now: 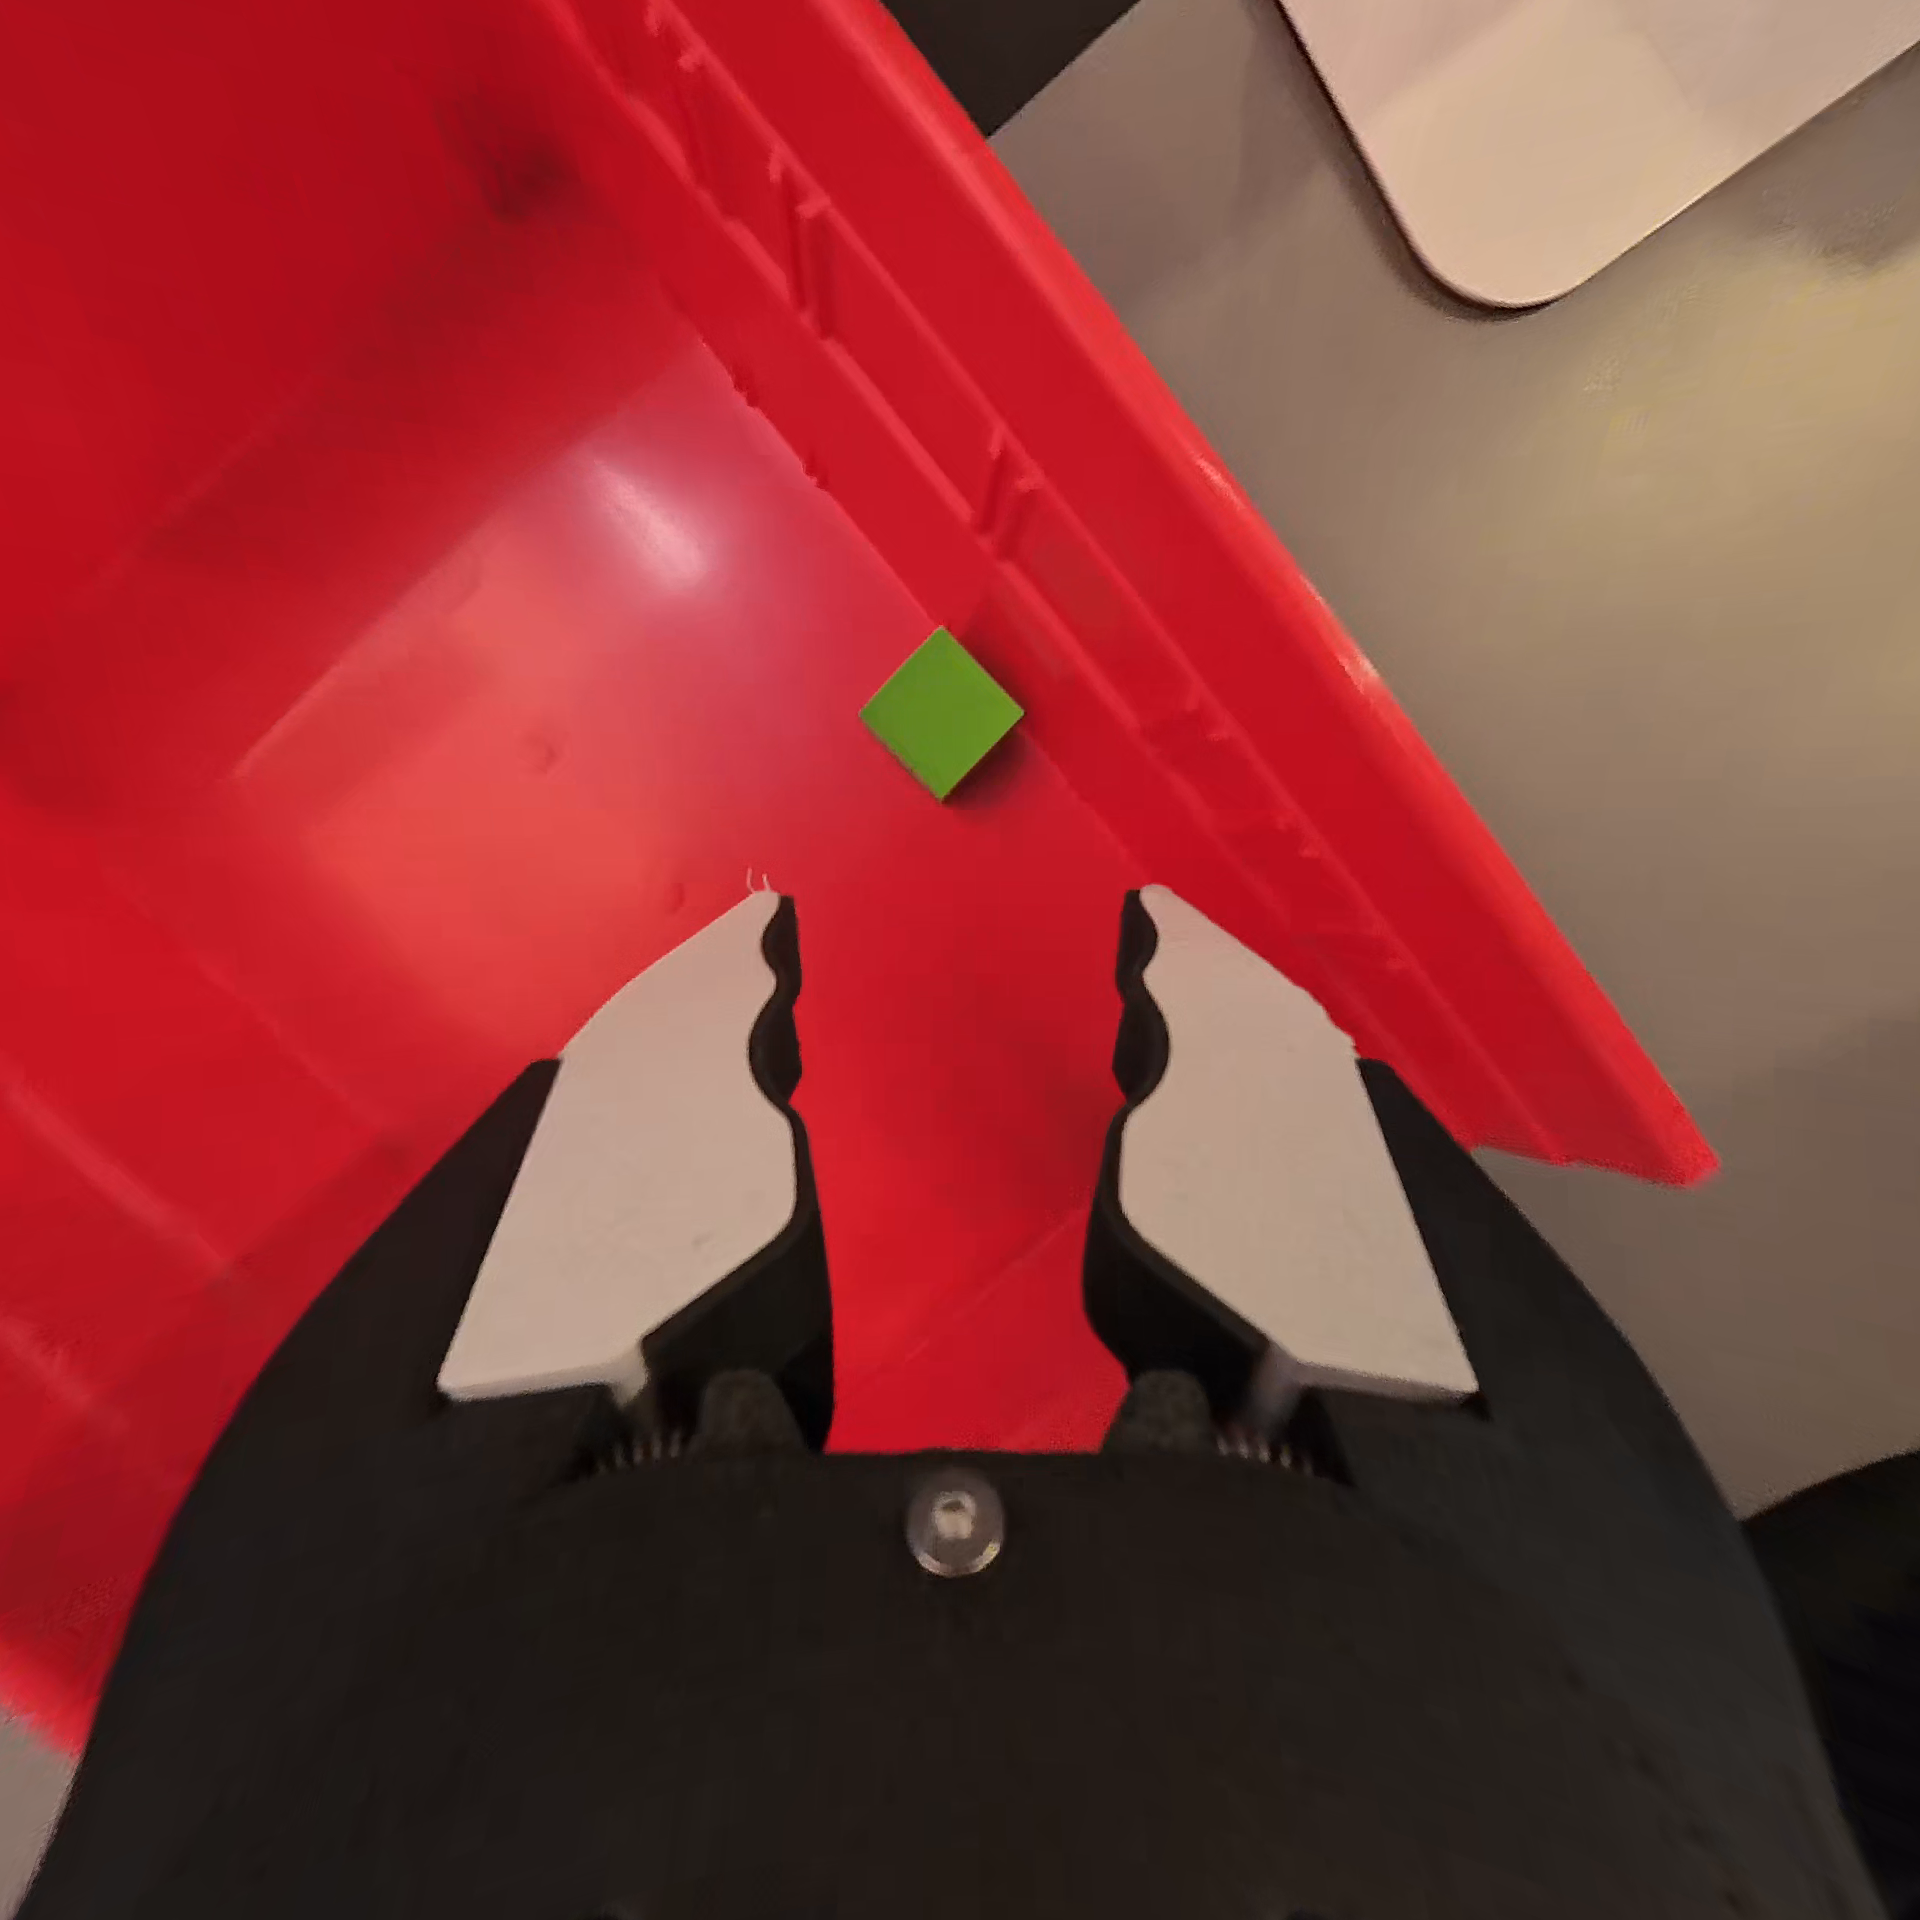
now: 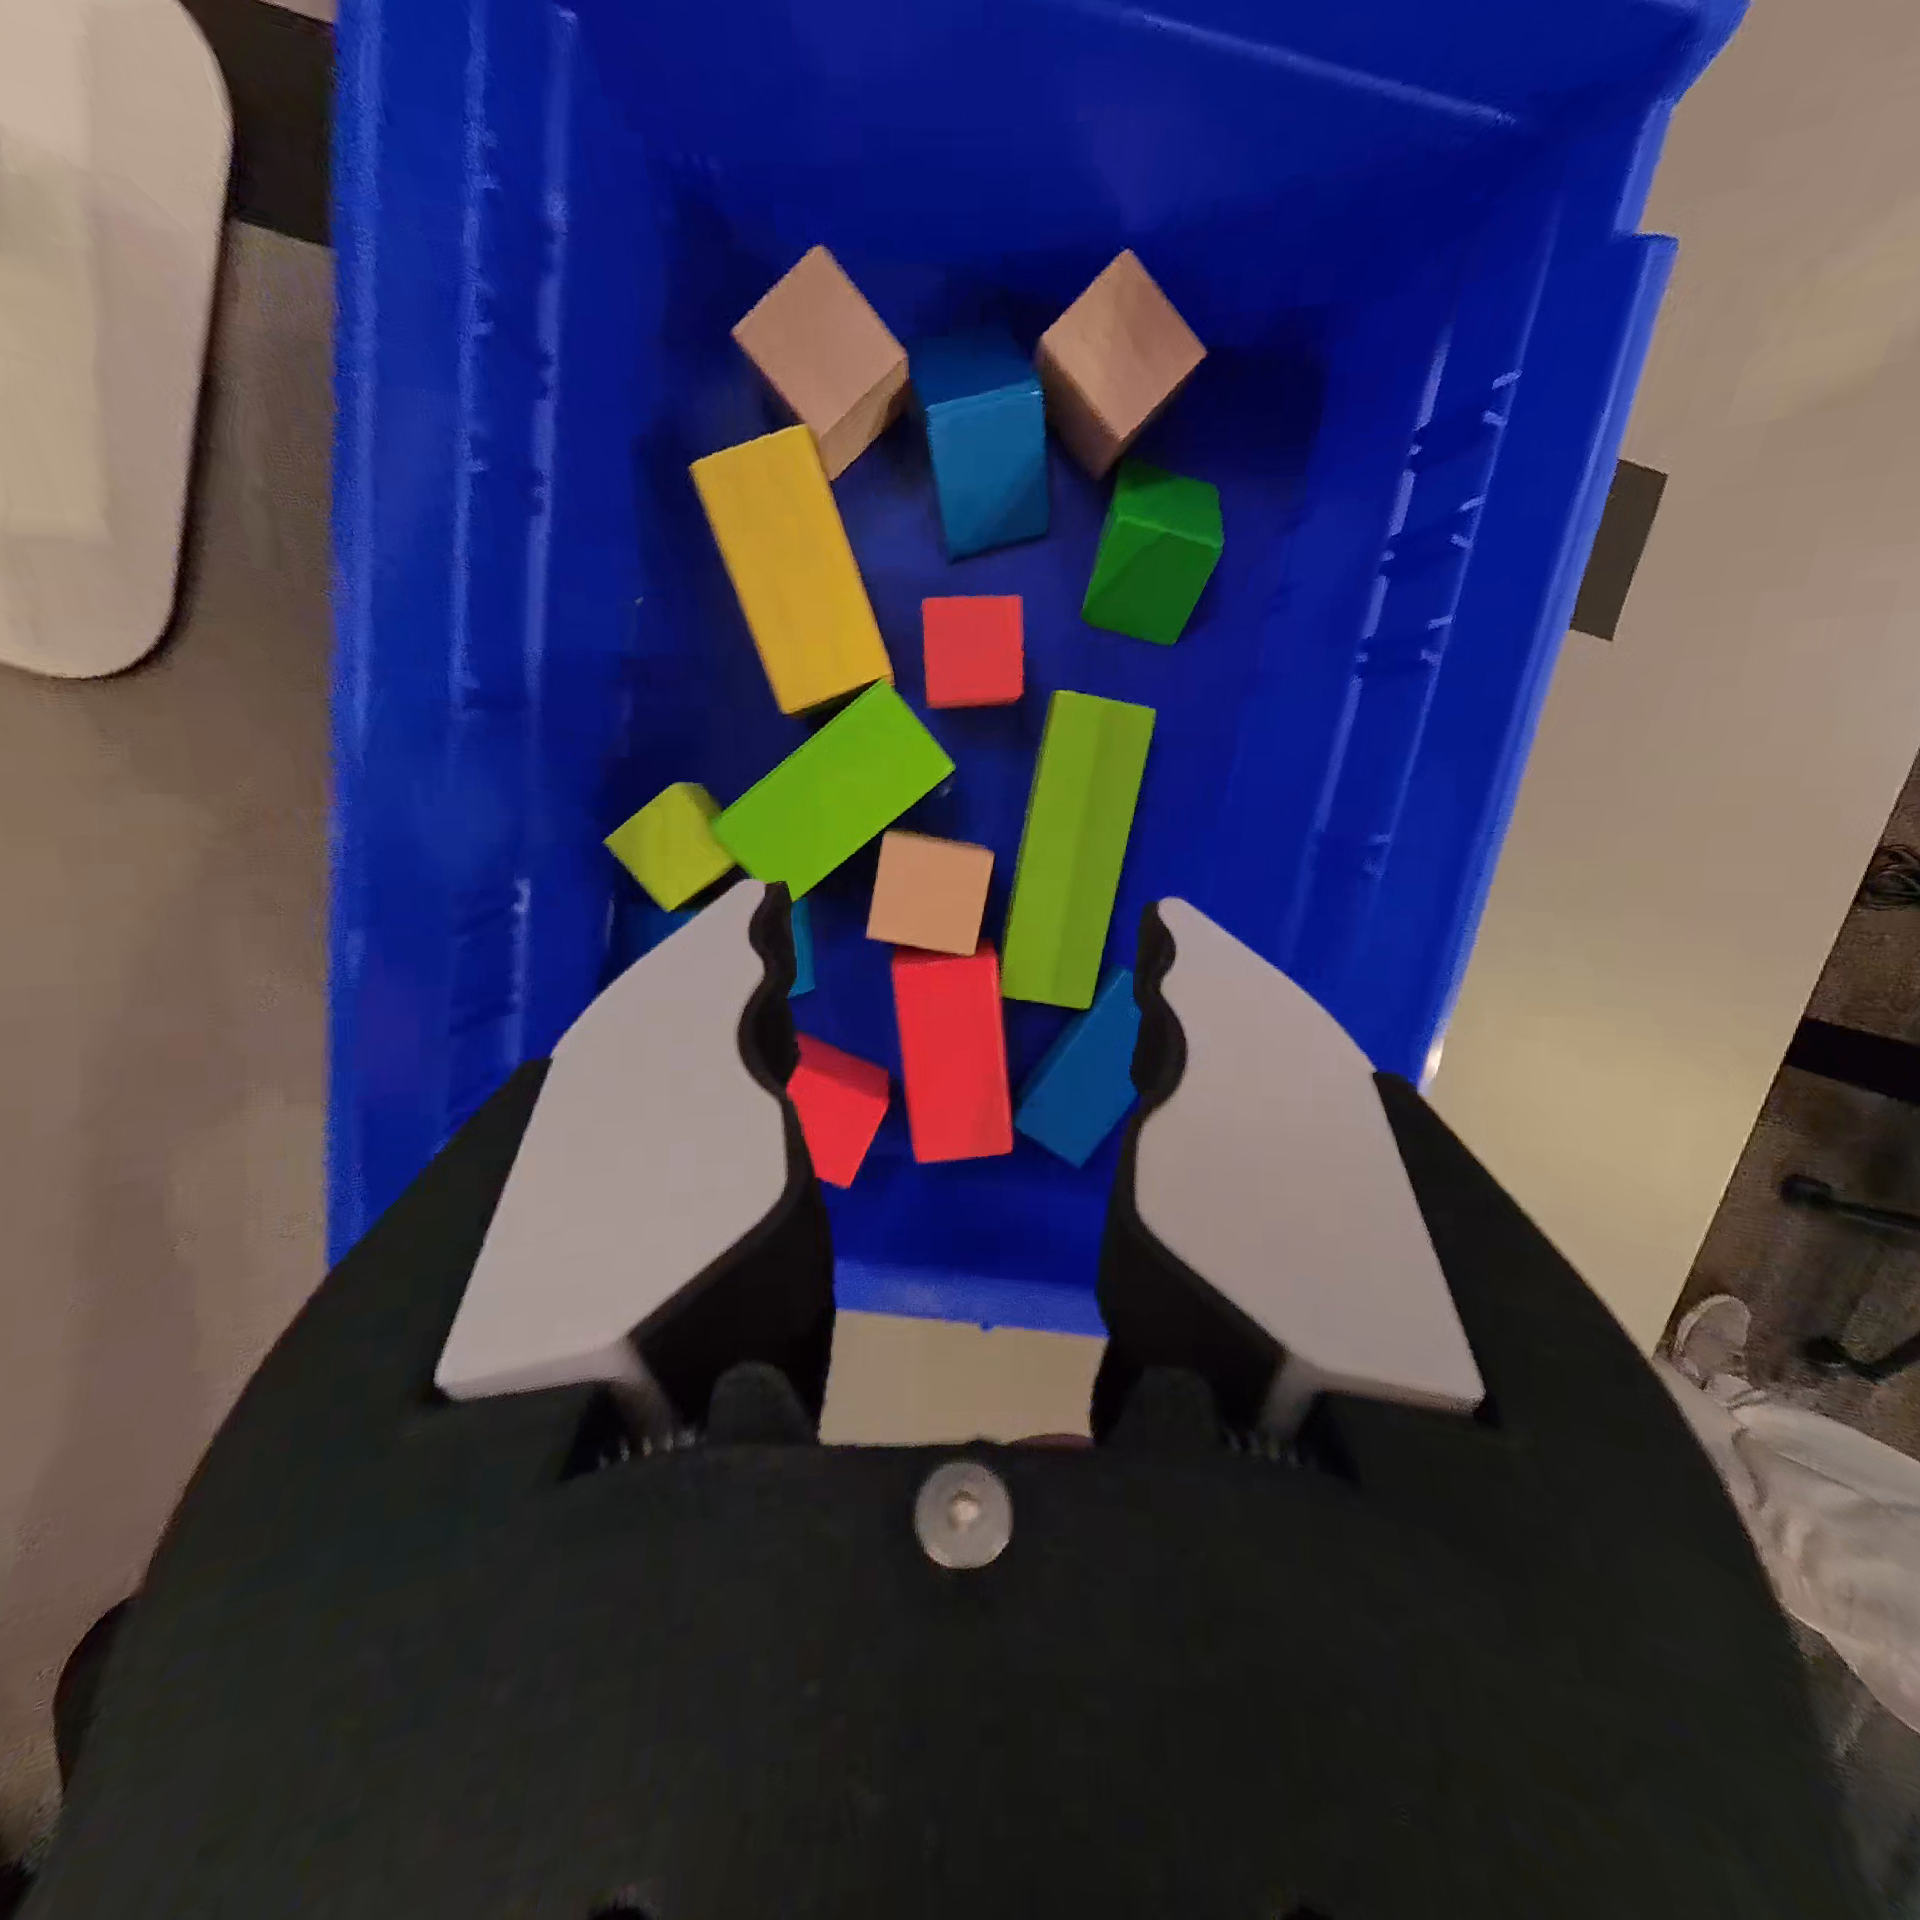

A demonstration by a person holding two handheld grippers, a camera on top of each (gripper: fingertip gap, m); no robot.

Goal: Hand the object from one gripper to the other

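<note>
Jaws apart: left sees green block [image 1: 941, 713], right many.

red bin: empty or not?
Not empty. One small green block lies on the red bin's floor by the side wall, ahead of the open left tool.

Blue block [image 2: 795, 951] half hidden behind tool [image 2: 961, 914]
</note>
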